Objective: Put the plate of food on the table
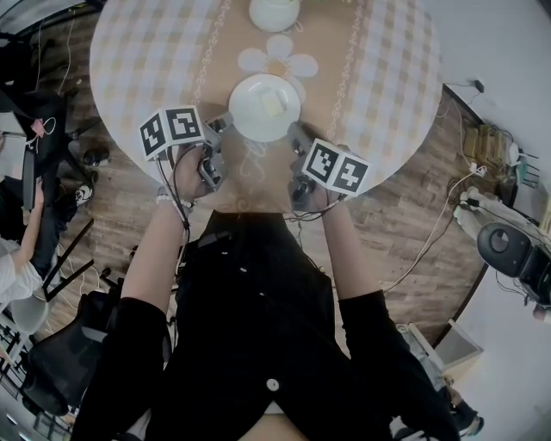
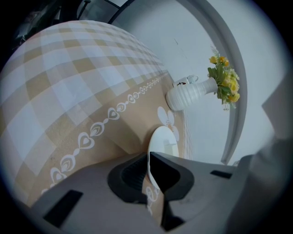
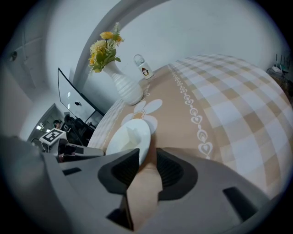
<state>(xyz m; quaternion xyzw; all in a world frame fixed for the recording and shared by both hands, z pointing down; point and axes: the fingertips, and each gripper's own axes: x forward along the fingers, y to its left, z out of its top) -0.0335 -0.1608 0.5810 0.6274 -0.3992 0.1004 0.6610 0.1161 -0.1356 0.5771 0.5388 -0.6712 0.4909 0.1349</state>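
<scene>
Two tools meet at one white plate (image 1: 264, 107). It sits over the tan middle strip of the round tabletop (image 1: 146, 60), near the edge closest to me. I cannot tell if its bottom touches the cloth. The plate is round, so it has no long axis. Its face looks up, and a small pale block of food (image 1: 273, 103) lies near its middle. The left tool (image 1: 225, 123) is pressed onto the plate's rim at the near-left side. The right tool (image 1: 295, 133) is at the near-right side, with its jaws spread a little around the rim and cloth showing in the gap. Just beyond the plate is a white flower print (image 1: 278, 60). Further along the same strip, well apart from the plate, stands a white vase (image 1: 274, 12) with yellow flowers (image 3: 104, 48). A small white bottle (image 3: 143, 67) stands near the vase.
</scene>
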